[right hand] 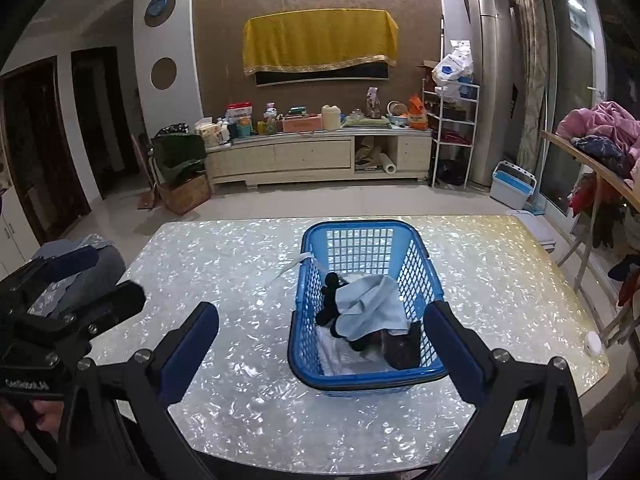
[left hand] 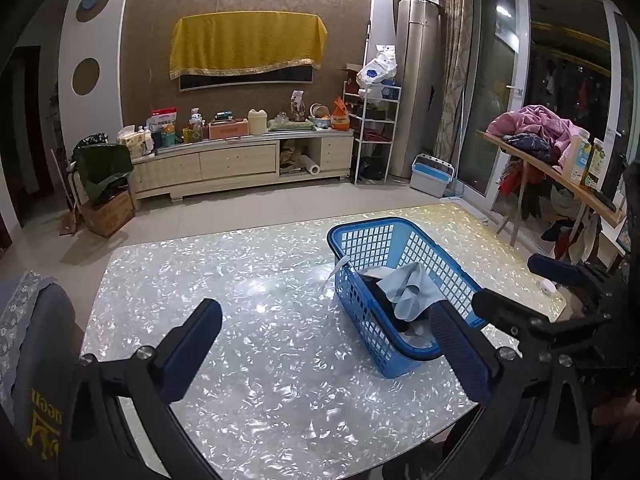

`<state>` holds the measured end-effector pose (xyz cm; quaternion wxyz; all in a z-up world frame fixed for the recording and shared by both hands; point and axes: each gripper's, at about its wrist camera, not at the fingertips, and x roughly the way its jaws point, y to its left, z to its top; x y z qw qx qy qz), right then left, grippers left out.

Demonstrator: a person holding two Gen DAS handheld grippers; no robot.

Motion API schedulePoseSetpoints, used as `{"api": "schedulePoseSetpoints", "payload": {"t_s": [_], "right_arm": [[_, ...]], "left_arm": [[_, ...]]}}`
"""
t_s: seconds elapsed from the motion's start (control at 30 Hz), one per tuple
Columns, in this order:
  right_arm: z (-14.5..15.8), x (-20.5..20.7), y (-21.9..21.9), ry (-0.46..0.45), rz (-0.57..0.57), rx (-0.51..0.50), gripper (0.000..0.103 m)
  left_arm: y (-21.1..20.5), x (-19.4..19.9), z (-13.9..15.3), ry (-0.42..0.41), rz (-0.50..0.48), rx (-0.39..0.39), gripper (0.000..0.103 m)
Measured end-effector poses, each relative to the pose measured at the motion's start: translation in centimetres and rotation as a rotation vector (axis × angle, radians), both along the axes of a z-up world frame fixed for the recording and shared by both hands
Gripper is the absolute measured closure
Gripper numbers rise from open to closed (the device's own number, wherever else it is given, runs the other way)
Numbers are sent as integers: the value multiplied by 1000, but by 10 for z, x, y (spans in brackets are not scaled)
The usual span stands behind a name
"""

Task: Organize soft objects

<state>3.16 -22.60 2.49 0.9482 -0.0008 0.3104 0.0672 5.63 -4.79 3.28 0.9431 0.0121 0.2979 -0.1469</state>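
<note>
Pale blue cloth (right hand: 370,304) lies crumpled in the basket (right hand: 364,378); it looks light and limp, best pinched at a raised fold. Both tools, left tool (left hand: 326,356) and right tool (right hand: 320,354), are spread wide and hold nothing.

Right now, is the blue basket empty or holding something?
Holding something: the blue basket contains a crumpled light blue cloth over dark items.

Blue basket (right hand: 416,272); pale-blue cloth (right hand: 368,304); pearl-flecked table (right hand: 240,400); yellow cover (right hand: 320,40).

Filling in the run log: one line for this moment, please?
left gripper: open, empty | right gripper: open, empty | blue basket: on table, holds light blue cloth, dark soft items
</note>
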Motion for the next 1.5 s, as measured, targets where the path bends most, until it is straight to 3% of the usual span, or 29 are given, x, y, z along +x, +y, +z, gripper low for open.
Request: {"api": "schedulePoseSetpoints", "payload": {"t_s": [1.5], "right_arm": [[5, -11, 6, -5, 8, -10, 0]], "left_arm": [[3, -8, -1, -6, 49, 10, 0]]}}
